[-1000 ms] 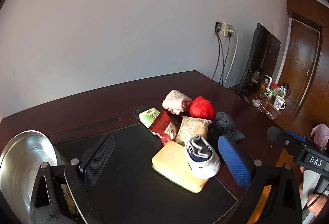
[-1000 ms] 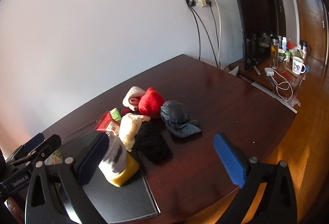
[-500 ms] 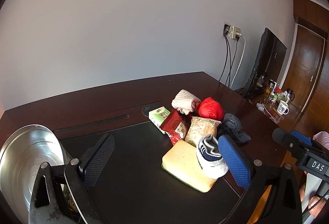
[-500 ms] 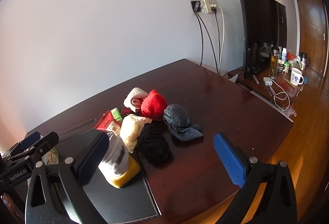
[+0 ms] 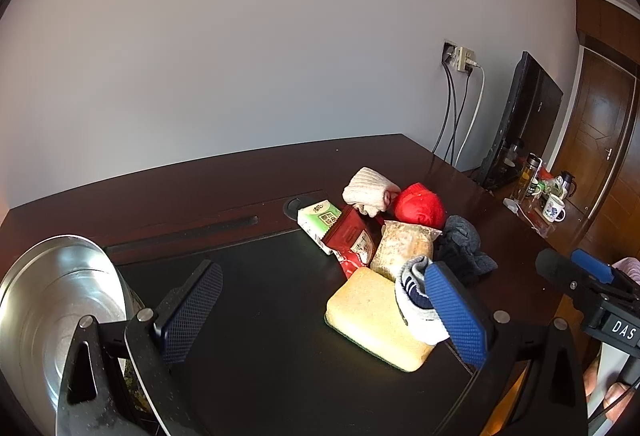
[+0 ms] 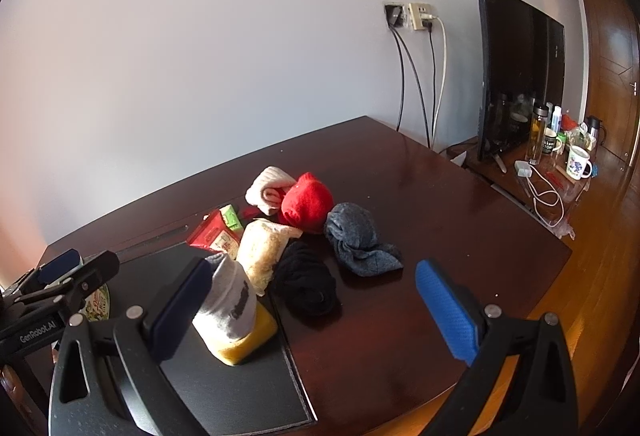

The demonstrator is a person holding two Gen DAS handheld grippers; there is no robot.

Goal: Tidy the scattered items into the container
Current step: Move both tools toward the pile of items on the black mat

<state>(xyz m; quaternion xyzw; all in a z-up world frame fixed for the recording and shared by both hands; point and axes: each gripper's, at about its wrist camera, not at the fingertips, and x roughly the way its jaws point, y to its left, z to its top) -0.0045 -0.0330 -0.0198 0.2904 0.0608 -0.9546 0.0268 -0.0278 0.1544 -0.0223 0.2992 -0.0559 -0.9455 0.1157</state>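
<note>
From the left wrist, your left claw hangs spread wide above the black mat, gripping nothing; the steel container sits at its left, the yellow sponge ahead. From the right wrist, your right claw is spread too, empty, low over the tabletop, black sock between its fingers.

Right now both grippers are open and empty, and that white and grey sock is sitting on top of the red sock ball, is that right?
Not quite. The white and grey sock sits on the yellow sponge, not the red sock ball, as the right wrist view shows. The left gripper and right gripper are indeed open and empty.
</note>
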